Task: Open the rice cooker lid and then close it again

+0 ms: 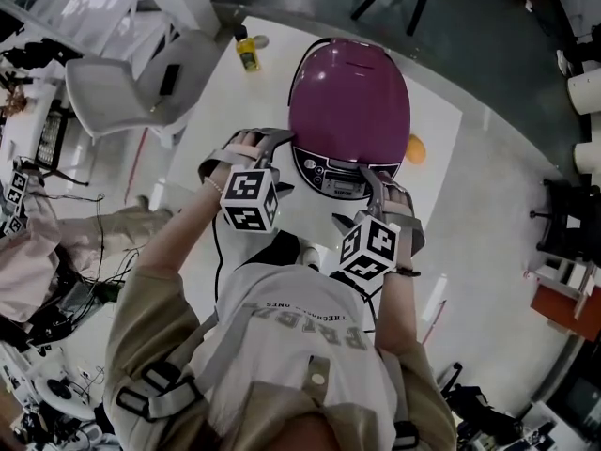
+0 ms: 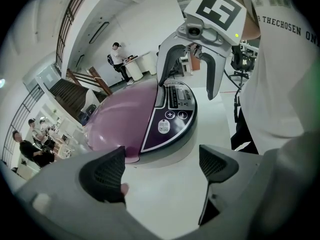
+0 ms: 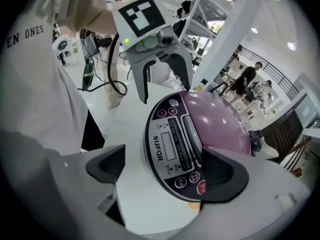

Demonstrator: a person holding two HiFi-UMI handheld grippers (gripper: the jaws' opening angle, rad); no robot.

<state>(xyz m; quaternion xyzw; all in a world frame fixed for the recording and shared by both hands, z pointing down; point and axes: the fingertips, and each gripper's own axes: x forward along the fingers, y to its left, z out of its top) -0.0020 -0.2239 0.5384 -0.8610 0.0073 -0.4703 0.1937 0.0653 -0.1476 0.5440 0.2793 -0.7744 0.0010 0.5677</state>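
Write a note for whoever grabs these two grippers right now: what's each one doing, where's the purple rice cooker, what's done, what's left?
Left gripper: open, empty, fingers apart beside the rice cooker, near its front.
Right gripper: open, empty, at the control panel.
Rice cooker: on the white table, lid shut.
Done: nothing gripped yet.
Left: open the lid, then close it.

Rice cooker (image 1: 349,101) is sitting on the table (image 1: 254,120), bottle (image 1: 248,54) standing behind it, leftward. Left gripper (image 1: 269,148) and right gripper (image 1: 383,178) are flanking its front.
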